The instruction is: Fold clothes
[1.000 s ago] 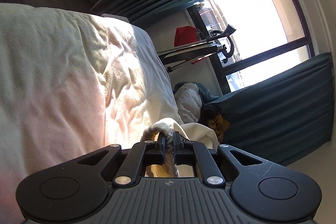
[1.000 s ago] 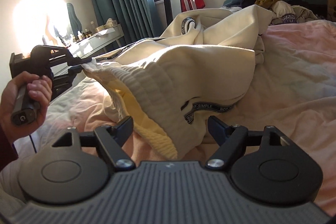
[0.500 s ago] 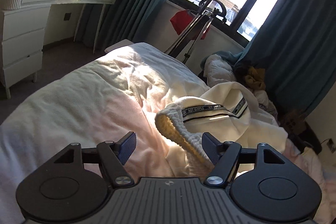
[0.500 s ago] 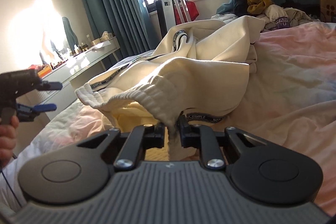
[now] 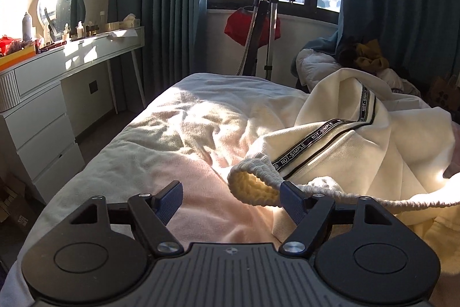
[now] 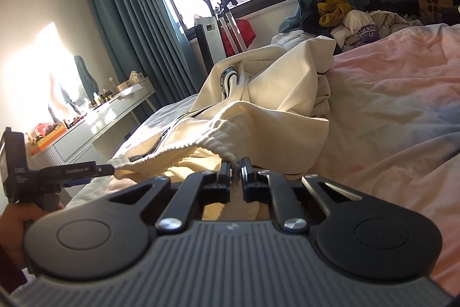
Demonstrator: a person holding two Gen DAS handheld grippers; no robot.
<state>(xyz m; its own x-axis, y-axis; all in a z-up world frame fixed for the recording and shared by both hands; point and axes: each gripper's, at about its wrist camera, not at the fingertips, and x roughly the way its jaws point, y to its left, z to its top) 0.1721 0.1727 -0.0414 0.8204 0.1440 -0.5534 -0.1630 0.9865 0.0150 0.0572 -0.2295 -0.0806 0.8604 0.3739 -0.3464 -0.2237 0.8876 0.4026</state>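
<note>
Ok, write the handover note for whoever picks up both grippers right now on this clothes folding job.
Left gripper: open, empty, its right finger touching the ribbed waistband.
Right gripper: shut on the waistband further along.
The cream trousers lie bunched and unfolded on the bed, the lettered side stripe facing up.
Done: one grip on the waistband.
Left: probably take the waistband with the left gripper too, pull it straight, lay the trousers flat, then fold them.

Bed (image 5: 178,140): rumpled pale pink and cream cover, sunlit.
On it: cream garment (image 5: 359,151), heaped, black lettered tape trim.
</note>
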